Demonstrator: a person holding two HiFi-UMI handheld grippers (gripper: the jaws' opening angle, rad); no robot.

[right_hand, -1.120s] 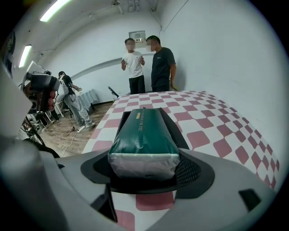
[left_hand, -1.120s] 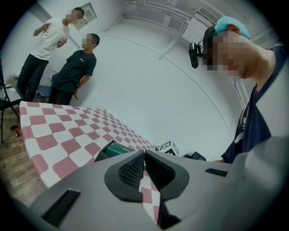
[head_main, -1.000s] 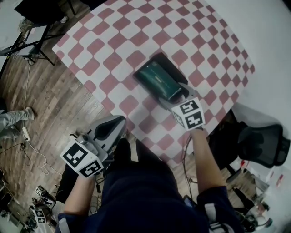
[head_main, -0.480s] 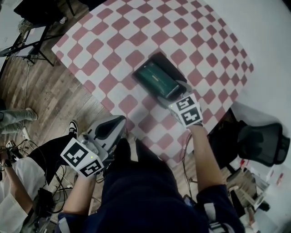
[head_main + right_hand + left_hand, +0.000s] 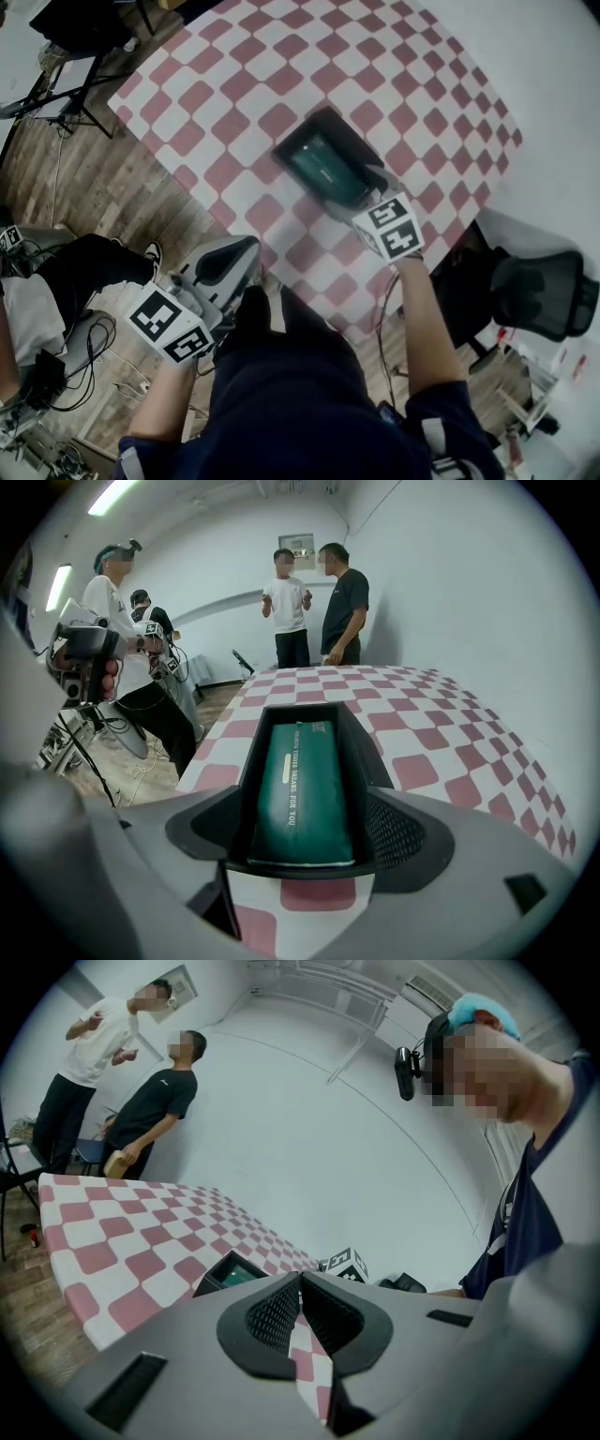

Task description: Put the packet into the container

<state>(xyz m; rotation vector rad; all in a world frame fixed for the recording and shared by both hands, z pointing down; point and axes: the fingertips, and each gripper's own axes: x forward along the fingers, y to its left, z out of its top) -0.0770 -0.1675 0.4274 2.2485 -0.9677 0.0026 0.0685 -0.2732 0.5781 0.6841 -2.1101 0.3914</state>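
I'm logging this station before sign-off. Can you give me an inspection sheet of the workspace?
Surface: table with a red-and-white checked cloth.
Job's things: green packet lies inside the black container, which sits on the cloth.
Clutter: nothing seen.
Grippers: right gripper open, jaws either side of the container's near end; left gripper shut, empty, held off the table.
Cables: loose cables on the wooden floor, at left.
Surroundings: office chair at right; two people stand beyond the table.
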